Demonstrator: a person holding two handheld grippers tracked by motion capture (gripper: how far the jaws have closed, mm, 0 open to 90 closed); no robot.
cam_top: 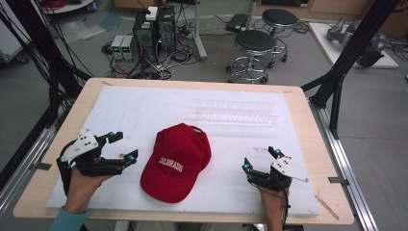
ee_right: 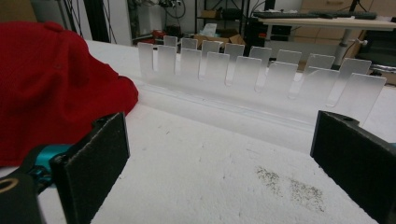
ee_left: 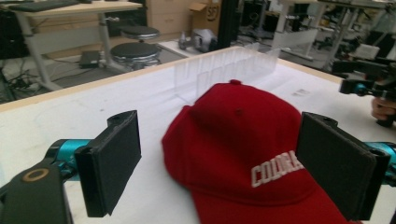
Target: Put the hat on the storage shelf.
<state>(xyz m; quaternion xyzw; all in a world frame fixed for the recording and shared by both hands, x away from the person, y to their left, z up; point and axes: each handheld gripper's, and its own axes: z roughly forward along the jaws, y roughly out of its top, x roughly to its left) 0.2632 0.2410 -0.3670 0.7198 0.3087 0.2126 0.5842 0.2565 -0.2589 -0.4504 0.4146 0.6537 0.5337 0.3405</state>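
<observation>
High view, one red cap [cam_top: 176,162], one clear rack [cam_top: 235,112], left claw [cam_top: 123,147] apart, right claw [cam_top: 260,160] apart.

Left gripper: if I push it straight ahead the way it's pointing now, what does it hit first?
Most likely the red cap. The left gripper has its jaws open, and the cap sits between and just beyond them on the white mat. Exact depth is unclear.

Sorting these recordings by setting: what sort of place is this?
Most likely a robotics lab or workshop. Beyond the table with the red cap, computer towers sit on the floor amid tangled cables, near rolling stools and black metal framing.
</observation>
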